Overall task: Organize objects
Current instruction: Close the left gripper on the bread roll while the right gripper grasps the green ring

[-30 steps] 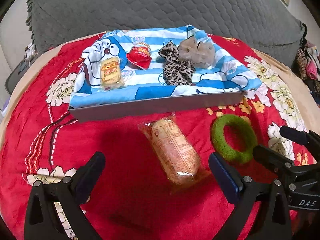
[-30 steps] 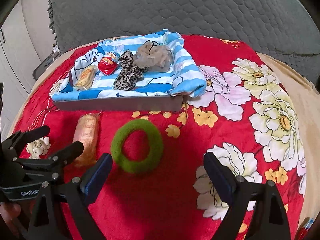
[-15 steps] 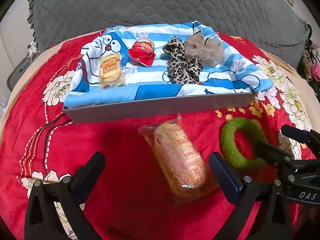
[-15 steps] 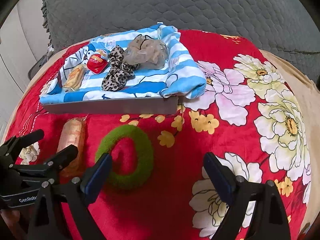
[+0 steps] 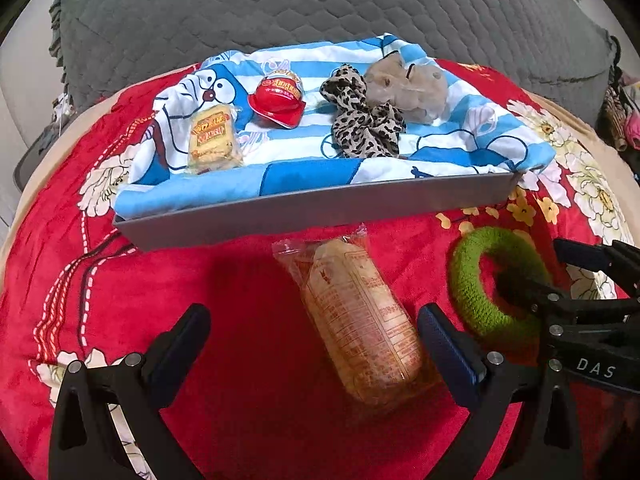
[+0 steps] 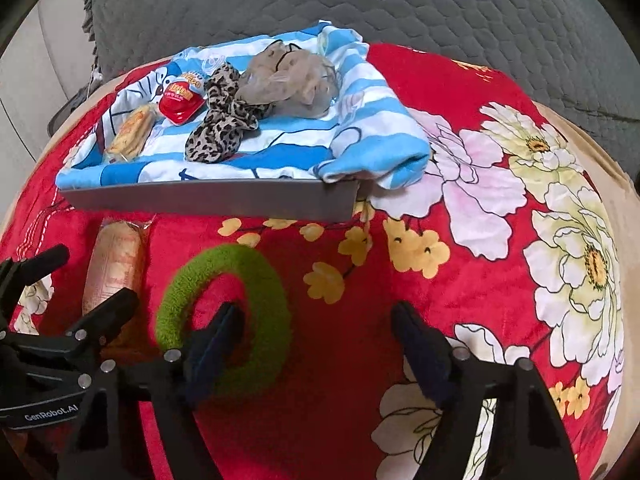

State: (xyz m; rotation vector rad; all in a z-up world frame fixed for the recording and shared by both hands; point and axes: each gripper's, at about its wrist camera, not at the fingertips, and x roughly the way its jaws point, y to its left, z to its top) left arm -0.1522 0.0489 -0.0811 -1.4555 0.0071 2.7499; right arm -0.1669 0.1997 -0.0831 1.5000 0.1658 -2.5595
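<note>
A wrapped bread roll [image 5: 358,322] lies on the red blanket between my left gripper's [image 5: 316,340] open fingers, nearer the right one. It also shows in the right wrist view [image 6: 114,266]. A green fuzzy ring [image 6: 224,318] lies to its right, also seen in the left wrist view [image 5: 494,280]. My right gripper [image 6: 320,344] is open, its left finger [image 6: 216,344] inside the ring's hole, its right finger outside on the blanket. A grey tray [image 5: 320,204] lined with a blue striped cloth holds a yellow snack pack [image 5: 212,138], a red cup [image 5: 280,98], a leopard scrunchie [image 5: 362,120] and a beige bag [image 5: 408,84].
A red floral blanket [image 6: 480,200] covers the surface. A grey quilted cushion [image 5: 320,4] stands behind the tray. The cloth hangs over the tray's right end [image 6: 384,160]. Some clutter [image 5: 624,120] sits at the far right edge.
Both grippers have moved forward and down. The roll now lies between the left fingers. The right gripper's left finger has entered the green ring's hole.
</note>
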